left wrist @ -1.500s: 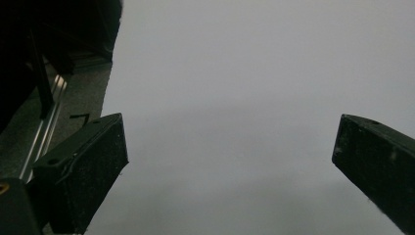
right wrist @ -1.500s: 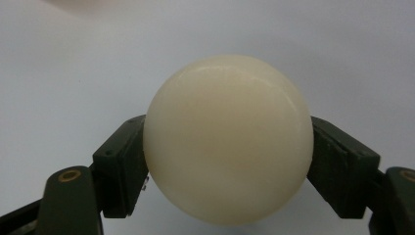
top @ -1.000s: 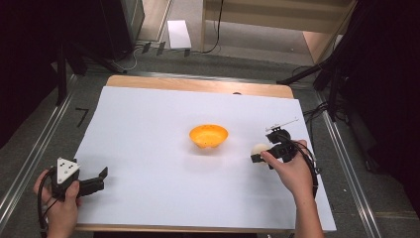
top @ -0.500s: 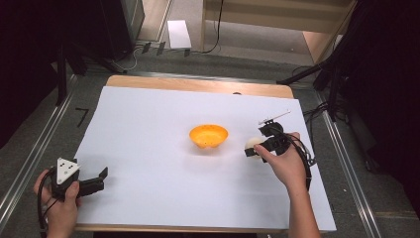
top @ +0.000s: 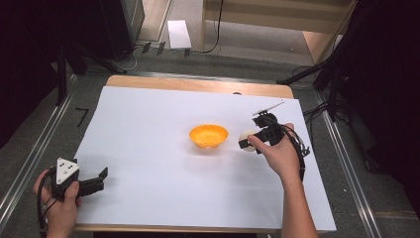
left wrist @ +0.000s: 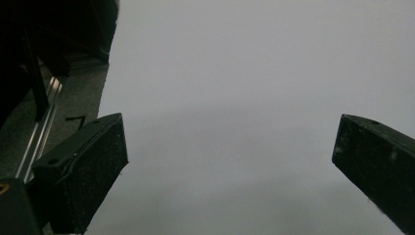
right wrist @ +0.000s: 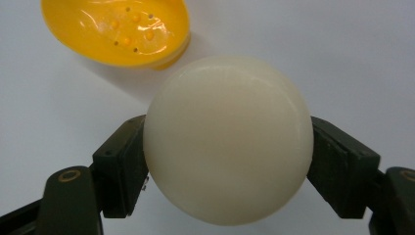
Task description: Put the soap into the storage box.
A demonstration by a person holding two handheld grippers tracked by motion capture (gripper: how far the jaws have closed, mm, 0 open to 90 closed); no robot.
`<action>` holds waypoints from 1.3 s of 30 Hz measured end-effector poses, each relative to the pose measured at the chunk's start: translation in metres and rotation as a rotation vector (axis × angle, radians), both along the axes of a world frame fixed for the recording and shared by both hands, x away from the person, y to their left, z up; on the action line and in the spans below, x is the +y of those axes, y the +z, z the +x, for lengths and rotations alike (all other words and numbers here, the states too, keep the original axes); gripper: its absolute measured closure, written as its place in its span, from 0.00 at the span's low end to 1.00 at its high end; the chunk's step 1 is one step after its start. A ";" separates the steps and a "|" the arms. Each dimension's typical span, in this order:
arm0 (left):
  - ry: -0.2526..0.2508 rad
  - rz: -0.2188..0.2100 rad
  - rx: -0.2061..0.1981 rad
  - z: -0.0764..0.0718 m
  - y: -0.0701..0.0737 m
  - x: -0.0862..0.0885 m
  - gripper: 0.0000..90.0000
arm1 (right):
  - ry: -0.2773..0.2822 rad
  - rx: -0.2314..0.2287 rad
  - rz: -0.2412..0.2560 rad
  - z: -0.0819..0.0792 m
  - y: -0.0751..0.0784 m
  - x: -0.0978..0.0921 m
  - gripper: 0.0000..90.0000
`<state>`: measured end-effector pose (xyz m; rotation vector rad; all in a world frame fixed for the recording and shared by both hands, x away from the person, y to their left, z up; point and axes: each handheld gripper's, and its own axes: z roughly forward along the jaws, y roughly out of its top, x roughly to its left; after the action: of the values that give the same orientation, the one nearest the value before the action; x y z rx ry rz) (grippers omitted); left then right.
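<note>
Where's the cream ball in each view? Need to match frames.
High view: cream ball right of centre, between the right gripper jaws, just right of the orange bowl.
Left gripper view: ball not in frame.
Right gripper view: ball centre, clamped between both jaws.
Shared landmark: orange bowl, upper left there.

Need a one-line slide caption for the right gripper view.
Right gripper clamps a cream-white ball between its jaws, just short of the perforated yellow bowl on the white table sheet.
</note>
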<state>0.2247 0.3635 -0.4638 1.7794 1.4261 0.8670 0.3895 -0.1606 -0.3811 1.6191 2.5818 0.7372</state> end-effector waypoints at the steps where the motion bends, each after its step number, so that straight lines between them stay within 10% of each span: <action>1: 0.000 0.000 -0.001 0.000 0.000 0.000 0.00 | 0.002 0.003 0.008 0.001 0.000 0.002 0.27; 39: 0.000 -0.001 0.005 0.001 0.000 0.000 0.00 | 0.074 0.023 -0.011 0.026 0.004 0.066 0.27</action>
<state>0.2253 0.3635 -0.4639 1.7822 1.4290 0.8625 0.4157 -0.0951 -0.3767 1.5459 2.6702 0.7112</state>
